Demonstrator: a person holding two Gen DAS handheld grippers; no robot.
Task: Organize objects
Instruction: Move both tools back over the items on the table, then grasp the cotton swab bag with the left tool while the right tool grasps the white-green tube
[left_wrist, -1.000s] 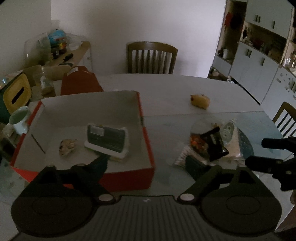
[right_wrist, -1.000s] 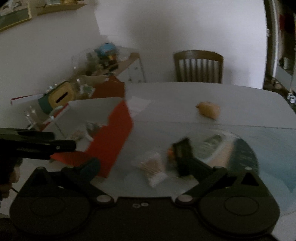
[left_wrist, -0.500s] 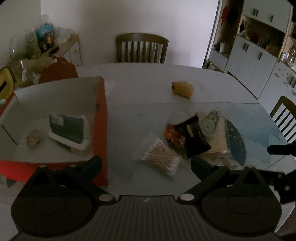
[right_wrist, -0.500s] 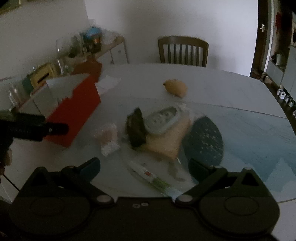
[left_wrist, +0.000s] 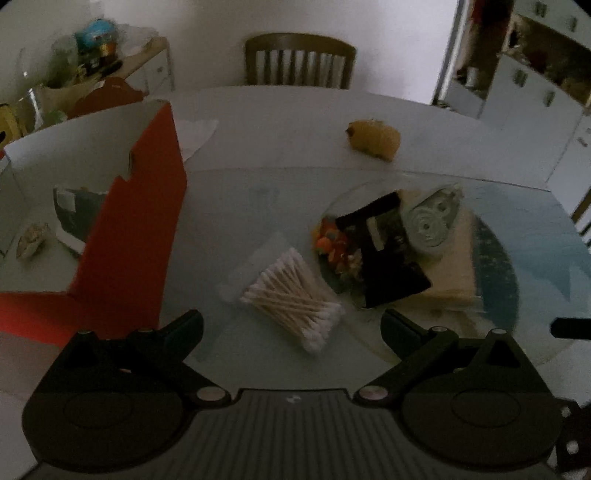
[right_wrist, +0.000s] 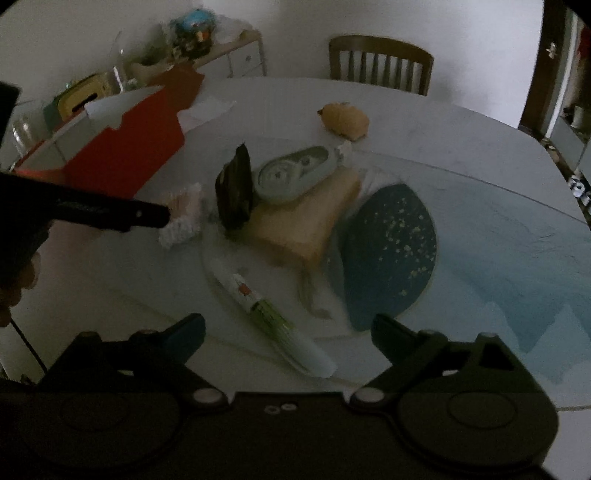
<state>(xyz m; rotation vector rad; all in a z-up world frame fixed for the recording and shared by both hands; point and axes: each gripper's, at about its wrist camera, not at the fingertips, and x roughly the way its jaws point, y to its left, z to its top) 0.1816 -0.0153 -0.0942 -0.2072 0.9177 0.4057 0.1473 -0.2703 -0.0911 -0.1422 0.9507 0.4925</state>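
My left gripper (left_wrist: 291, 325) is open just above a clear bag of cotton swabs (left_wrist: 291, 295) on the table. To its left stands the red box (left_wrist: 129, 236) with a dark device (left_wrist: 74, 214) and a small shell-like item (left_wrist: 31, 240) inside. A pile to the right holds a black packet (left_wrist: 388, 254), a pale tape dispenser (left_wrist: 428, 221) and a colourful bag (left_wrist: 332, 243). My right gripper (right_wrist: 288, 328) is open over a white and green tube (right_wrist: 269, 314). A yellow plush toy (right_wrist: 345, 118) lies farther back.
A beige cloth (right_wrist: 306, 221) and a dark blue speckled mat (right_wrist: 388, 251) lie beside the tube. A wooden chair (left_wrist: 299, 61) stands at the table's far side. A cluttered sideboard (left_wrist: 92, 70) is at the back left, and cabinets (left_wrist: 535, 74) at the right.
The left gripper has swung right, from over the red box to the cotton swabs. The right gripper has moved right and closer, bringing the tube between its fingers.
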